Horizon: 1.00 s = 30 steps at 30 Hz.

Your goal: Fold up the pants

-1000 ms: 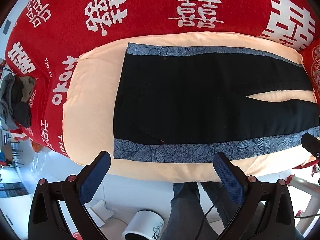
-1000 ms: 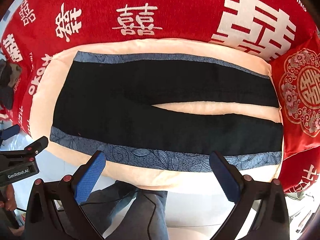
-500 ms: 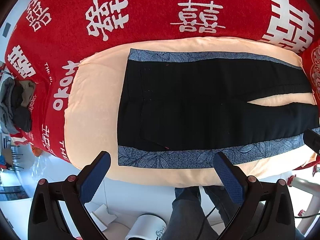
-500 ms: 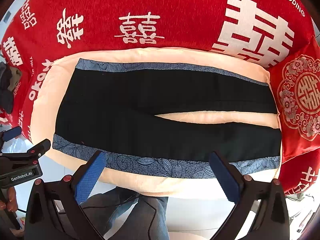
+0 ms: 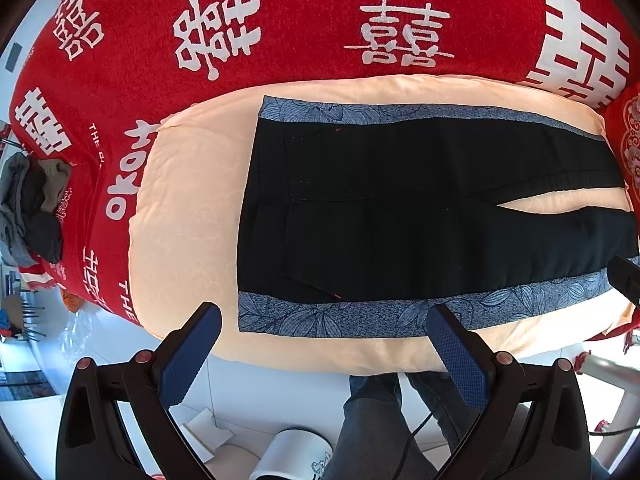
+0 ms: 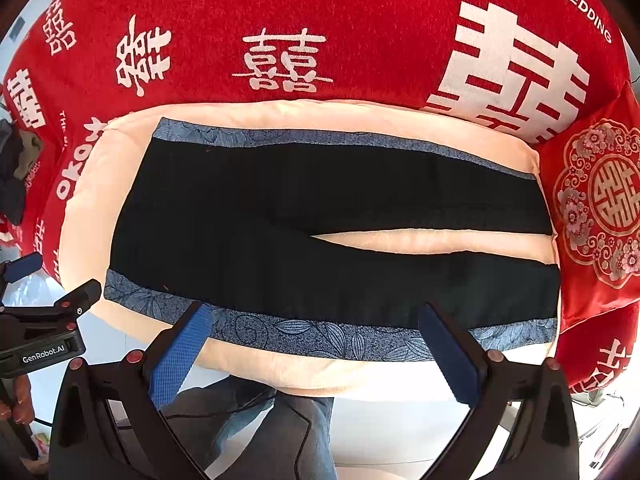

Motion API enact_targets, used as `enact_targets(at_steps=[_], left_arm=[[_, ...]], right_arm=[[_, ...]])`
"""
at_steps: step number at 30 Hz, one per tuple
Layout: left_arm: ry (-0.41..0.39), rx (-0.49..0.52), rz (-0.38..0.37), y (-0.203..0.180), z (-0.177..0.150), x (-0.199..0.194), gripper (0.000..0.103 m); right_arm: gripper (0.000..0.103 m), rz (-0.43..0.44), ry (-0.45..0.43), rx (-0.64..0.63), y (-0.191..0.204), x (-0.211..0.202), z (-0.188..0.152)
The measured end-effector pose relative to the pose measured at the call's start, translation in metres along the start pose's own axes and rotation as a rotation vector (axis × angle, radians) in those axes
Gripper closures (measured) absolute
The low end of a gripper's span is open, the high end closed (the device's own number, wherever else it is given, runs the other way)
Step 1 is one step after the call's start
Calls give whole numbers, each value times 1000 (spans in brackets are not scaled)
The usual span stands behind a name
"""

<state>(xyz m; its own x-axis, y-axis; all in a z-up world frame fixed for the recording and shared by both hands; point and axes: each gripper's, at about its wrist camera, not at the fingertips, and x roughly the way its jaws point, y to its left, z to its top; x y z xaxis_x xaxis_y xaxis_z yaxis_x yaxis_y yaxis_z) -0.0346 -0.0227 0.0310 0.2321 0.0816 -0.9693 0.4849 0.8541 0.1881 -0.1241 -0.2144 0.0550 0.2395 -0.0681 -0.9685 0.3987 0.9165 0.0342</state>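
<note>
Black pants (image 5: 400, 216) with blue leaf-patterned side stripes lie flat on a peach cushion (image 5: 184, 208), waist to the left, both legs running right with a narrow gap between them. They also show in the right wrist view (image 6: 280, 236). My left gripper (image 5: 324, 316) is open and empty, hovering over the near side stripe by the waist. My right gripper (image 6: 312, 316) is open and empty, over the near stripe of the near leg. The left gripper's body shows at the left edge of the right wrist view (image 6: 44, 336).
A red blanket with white characters (image 5: 280, 36) covers the couch behind the cushion. A red embroidered pillow (image 6: 600, 208) sits at the right end. A heap of grey clothes (image 5: 28, 208) lies far left. A white cup (image 5: 296, 456) and the person's legs (image 6: 256, 428) are below.
Both grippers have moved in toward the pants; the near stripe now lies between each pair of fingertips. The pants have not moved.
</note>
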Motion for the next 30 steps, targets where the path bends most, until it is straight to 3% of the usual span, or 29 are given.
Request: enact_targets(at_steps=[18, 25, 30], left_arm=[[24, -22, -48, 23, -8, 24, 0], [88, -105, -100, 48, -20, 72, 0], [116, -149, -137, 59, -29, 112, 0]], right_arm=[[0, 8, 19, 44, 8, 12, -5], [0, 161, 120, 162, 5, 53, -30], [0, 373, 200, 296, 11, 105, -55]])
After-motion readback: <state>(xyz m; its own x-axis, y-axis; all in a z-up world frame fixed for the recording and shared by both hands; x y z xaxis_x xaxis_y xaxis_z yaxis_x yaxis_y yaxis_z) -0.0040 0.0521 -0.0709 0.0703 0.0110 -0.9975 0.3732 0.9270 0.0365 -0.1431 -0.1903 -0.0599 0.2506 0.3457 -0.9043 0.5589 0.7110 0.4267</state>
